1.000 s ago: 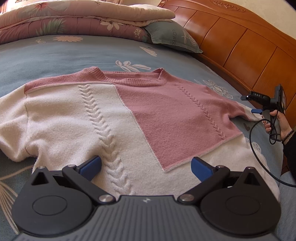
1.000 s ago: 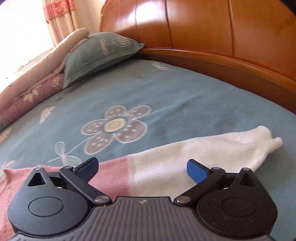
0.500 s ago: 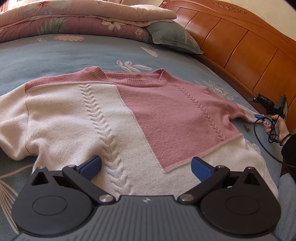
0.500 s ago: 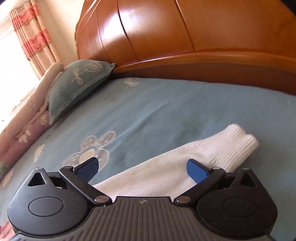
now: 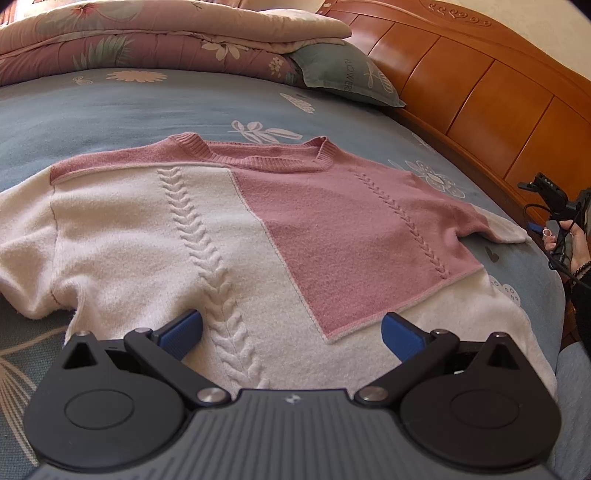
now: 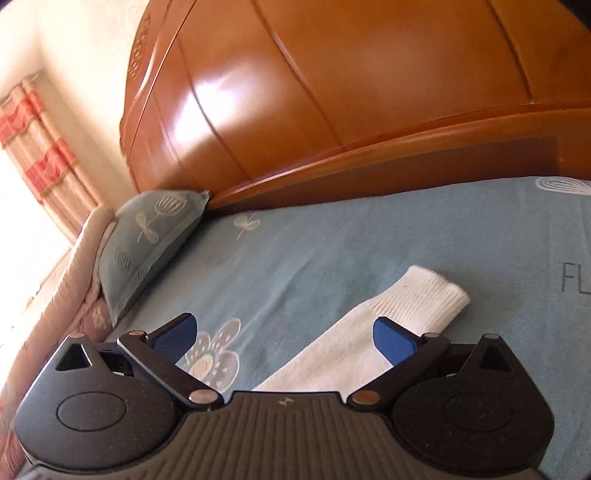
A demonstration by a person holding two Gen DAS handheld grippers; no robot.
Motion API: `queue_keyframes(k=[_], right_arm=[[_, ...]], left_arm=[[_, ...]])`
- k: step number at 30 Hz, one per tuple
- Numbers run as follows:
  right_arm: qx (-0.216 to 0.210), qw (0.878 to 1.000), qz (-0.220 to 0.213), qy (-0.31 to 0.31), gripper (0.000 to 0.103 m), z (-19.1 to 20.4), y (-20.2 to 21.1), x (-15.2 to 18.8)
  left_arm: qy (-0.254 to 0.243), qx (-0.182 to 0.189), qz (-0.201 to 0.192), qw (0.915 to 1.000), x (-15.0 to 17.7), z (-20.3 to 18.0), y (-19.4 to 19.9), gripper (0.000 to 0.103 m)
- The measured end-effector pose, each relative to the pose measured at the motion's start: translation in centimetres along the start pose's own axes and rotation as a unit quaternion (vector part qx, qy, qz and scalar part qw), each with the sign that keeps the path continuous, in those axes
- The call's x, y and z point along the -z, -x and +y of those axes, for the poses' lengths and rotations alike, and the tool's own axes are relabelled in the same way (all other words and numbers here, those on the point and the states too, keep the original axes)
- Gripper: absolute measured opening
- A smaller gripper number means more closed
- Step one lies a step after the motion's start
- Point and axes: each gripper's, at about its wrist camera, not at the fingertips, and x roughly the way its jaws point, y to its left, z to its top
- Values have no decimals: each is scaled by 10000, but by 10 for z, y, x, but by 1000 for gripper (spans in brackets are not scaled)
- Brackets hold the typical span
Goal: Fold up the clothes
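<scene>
Sweater (image 5: 236, 236) spread flat, front up, on bed (image 5: 110, 103); pink across neck and one side panel, white elsewhere, 2 cable braids running down front. Neck toward folded quilt (image 5: 147, 33) and pillow (image 5: 343, 74) at far end, hem nearest left camera.

Left hand-held gripper (image 5: 291, 328) low over hem, blue pads spread wide, nothing between them; 1 pad above white braid area, other near corner of pink panel. Whether pads touch knit: cannot tell.

Right hand-held gripper (image 6: 282, 338) over white sleeve (image 6: 369, 343), pads also spread wide, nothing pinched. Sleeve lying straight on blue sheet, ribbed cuff (image 6: 432, 295) just past right pad, pointing toward wooden headboard (image 6: 369, 92). Flower print on sheet just beside left pad. Pillow (image 6: 147, 236) against headboard at left, striped curtain (image 6: 44, 155) beyond, washed out by window light.

In left view, right hand (image 5: 569, 240) at far right edge past pink sleeve end, gripping black handle with trailing cable (image 5: 554, 258); headboard (image 5: 480, 92) along right side.
</scene>
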Motion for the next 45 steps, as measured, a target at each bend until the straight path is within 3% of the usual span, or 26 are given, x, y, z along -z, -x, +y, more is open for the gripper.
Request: queue_keyframes(k=[7,10,12,15,19,20,23,26,29,31,34,41,45], right_arm=[[1127,9876,386,1024,103,5,-48,-2],[1539,9717,988,1493,103,31,-58,-5],[1095,9587,1434,2200,103,66,-51,13],[284,9239,2015,3242,103,121,-33,49],[372,8901,2412,3848,103,157,-34,96],[428,8885,2439,3862,103,158,-42,102],[387,9168,2078,3388,103,148,-65,86],[647,9299,2062,2976,103,147,-73,68],[285,9224,1976,3306,103,165,-40,72],[-146,9086,2060,3630,103,177,-14,84],[-299,8880,2223,4014,103,183,-1,109],[-68,8988,2378,3681,103,141,-9,115],[38,9035,2231,3660,103,148,5,107]], left_arm=[[59,18,43,10000,-2,1,-1,102],[107,36,63,9999,-3,2,0,102],[115,39,75,9999,-3,2,1,102],[115,37,88,9999,-2,2,2,102],[69,23,92,9999,0,1,3,102],[53,12,96,9999,0,0,3,102],[-1,-26,128,9999,-1,-1,2,102],[9,-24,136,9999,0,-1,2,102],[48,7,137,9999,0,0,3,102],[74,19,137,9999,0,1,4,102],[72,13,132,9999,0,0,4,102],[69,-9,125,9999,1,0,4,102],[107,25,121,9999,1,2,5,102]])
